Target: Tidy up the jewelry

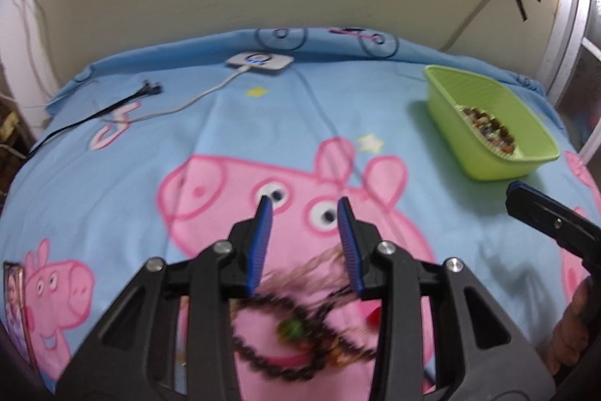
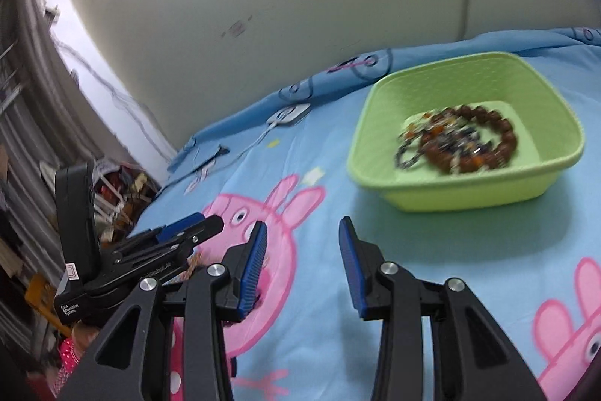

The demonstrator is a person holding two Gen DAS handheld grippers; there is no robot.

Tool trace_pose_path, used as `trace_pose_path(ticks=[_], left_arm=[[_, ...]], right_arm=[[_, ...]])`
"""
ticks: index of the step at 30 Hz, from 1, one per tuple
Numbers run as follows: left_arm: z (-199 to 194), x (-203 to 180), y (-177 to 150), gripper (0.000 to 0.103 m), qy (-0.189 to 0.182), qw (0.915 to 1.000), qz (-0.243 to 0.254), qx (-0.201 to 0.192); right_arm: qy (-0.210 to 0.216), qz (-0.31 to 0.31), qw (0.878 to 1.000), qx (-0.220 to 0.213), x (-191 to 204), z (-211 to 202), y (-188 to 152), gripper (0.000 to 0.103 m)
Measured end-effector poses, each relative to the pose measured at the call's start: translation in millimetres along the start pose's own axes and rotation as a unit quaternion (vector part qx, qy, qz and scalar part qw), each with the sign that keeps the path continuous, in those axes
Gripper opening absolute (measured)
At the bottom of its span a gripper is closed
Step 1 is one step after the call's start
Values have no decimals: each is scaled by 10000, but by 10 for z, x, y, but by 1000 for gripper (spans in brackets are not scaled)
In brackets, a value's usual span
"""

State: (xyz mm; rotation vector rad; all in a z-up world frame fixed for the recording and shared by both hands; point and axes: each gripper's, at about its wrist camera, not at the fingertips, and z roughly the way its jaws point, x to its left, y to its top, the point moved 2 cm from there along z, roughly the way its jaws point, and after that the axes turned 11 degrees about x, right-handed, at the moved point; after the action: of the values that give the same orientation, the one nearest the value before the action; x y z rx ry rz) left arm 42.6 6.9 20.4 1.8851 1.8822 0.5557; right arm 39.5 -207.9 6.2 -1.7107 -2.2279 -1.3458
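A green plastic bin (image 1: 484,123) stands on the blue cartoon sheet at the right; in the right wrist view the bin (image 2: 465,190) holds brown bead bracelets (image 2: 465,141). A dark bead necklace with a green stone and a tassel (image 1: 296,329) lies on the sheet just below and behind my left gripper (image 1: 306,203), which is open and empty. My right gripper (image 2: 302,228) is open and empty, short of the bin. The left gripper also shows at the left of the right wrist view (image 2: 188,232).
A white charger pad (image 1: 259,61) with a cable and a black cable (image 1: 112,108) lie at the far side of the bed by the wall. A picture card (image 1: 15,307) lies at the left edge. Clutter sits beside the bed (image 2: 120,190).
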Motion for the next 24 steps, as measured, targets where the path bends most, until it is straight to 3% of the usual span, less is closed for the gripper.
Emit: trace_pose_path(ticks=[10,24], left_arm=[[-9,165,-262,34,410,9991,-76,-88],[27,344,-354,34,626,9976,-285,-110]], right_arm=[[74,50,9987,493,157,307,-198,21],[72,224,9980,580,92,326,-225,21]])
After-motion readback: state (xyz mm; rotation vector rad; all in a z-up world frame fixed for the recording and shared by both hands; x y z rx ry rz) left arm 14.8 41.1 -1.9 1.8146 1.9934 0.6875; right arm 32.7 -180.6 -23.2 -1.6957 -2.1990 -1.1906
